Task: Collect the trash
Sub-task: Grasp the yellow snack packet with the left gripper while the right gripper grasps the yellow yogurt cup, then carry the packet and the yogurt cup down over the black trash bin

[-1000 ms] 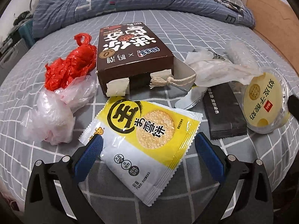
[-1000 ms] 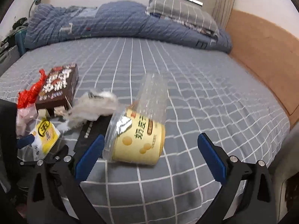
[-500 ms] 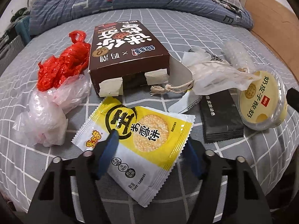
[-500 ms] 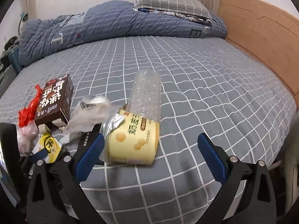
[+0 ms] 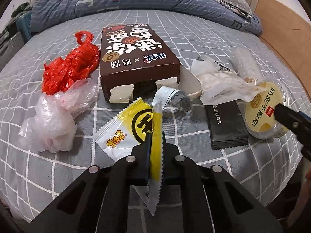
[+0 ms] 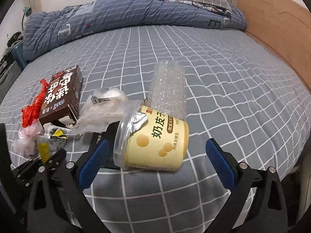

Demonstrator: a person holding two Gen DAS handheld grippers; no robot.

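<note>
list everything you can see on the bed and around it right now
snack wrapper: 1, yellow and white, pinched and folded between the left jaws
box: 1, brown, mid bed
red bag: 1, left of box
clear bags: crumpled, whitish, below red bag
yogurt cup: 1, pale yellow, on its side, foil peeled
bubble wrap: 1, clear, behind cup
black packet: 1, left of cup
white bag: 1, crumpled, right of box
quilt: blue, far edge
left gripper: just closed, shut on wrapper
right gripper: open, astride cup
</note>
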